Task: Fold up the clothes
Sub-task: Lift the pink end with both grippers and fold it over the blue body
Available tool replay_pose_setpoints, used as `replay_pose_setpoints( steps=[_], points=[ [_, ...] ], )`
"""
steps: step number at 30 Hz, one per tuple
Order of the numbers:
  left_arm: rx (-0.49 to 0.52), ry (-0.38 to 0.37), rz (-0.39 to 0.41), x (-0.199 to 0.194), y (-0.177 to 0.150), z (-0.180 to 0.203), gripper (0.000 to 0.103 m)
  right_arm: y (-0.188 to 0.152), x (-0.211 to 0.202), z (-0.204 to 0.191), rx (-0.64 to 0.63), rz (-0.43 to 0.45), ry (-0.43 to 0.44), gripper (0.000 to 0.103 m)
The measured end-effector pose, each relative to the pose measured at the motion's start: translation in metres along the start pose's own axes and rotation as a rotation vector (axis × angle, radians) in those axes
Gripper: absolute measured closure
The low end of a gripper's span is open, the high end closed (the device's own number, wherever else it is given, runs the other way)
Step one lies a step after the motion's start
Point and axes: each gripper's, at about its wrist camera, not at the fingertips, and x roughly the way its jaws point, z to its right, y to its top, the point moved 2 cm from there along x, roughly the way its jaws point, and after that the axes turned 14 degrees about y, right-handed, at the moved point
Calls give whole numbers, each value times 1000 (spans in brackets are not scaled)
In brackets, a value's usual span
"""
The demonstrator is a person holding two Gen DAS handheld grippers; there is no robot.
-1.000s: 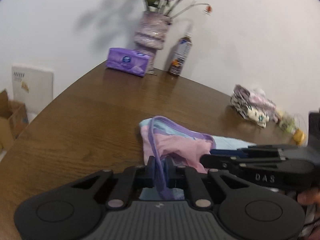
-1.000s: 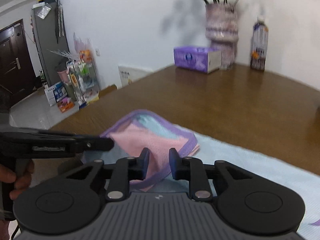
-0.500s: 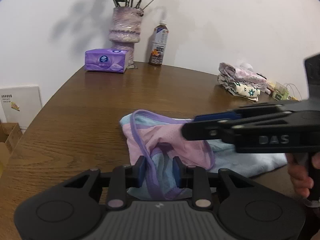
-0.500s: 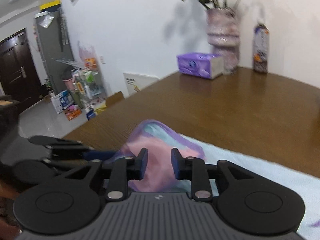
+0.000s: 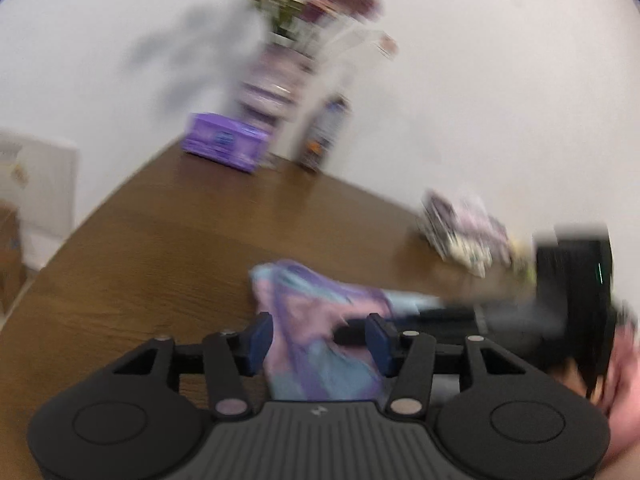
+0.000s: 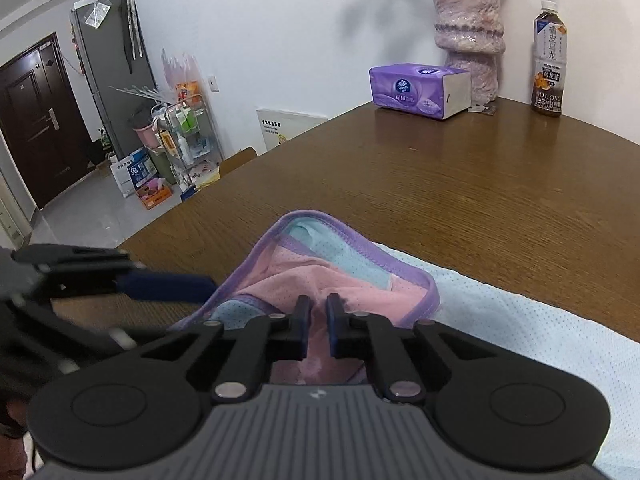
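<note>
1. The table [image 6: 500,200] fills the middle of both views. The right wrist view is sharp; the left wrist view is smeared by motion blur.
2. Only the right wrist view shows the room at its left edge: a dark door [image 6: 32,120], a tall cabinet [image 6: 112,68] and a rack [image 6: 186,140] crowded with bottles and boxes.
3. Only the left wrist view shows a patterned cloth heap [image 5: 464,228] at its right side, too blurred to make out further.
4. A pale blue cloth [image 6: 520,328] lies flat in the lower right of the right wrist view.
5. The garment [image 6: 332,268], pink and blue with purple trim, sits bunched at lower centre, partly on that cloth, its long side slanting from lower left to upper right.
6. The vase [image 6: 468,32] at upper right holds flower stems; beside it are a tissue pack [image 6: 418,90] and a bottle [image 6: 550,60].
7. The left gripper [image 5: 320,338] is opening, its jaws wide apart with garment fabric lying loose between them.
8. The right gripper [image 6: 318,320] is closing, jaws nearly together with pink fabric between them.
</note>
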Motion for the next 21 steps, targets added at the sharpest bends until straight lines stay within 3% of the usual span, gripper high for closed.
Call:
replay_pose_setpoints(
  steps=[2, 5, 10, 17, 19, 21],
  points=[
    [-80, 42, -9, 2, 0, -14, 56, -2, 0, -1, -7, 4, -1, 95],
    [-103, 101, -70, 14, -6, -21, 73, -3, 1, 0, -7, 11, 0, 95],
    [-21, 107, -106, 23, -11, 3, 75, -5, 0, -1, -13, 23, 2, 95],
    [113, 208, -63, 29, -20, 28, 78, -6, -14, -4, -14, 76, 4, 93],
    [161, 241, -48, 29, -24, 36, 81, -6, -25, -6, -24, 104, -10, 92],
    [183, 254, -42, 28, -28, 42, 94, -9, -36, -6, -19, 122, -16, 92]
  ],
)
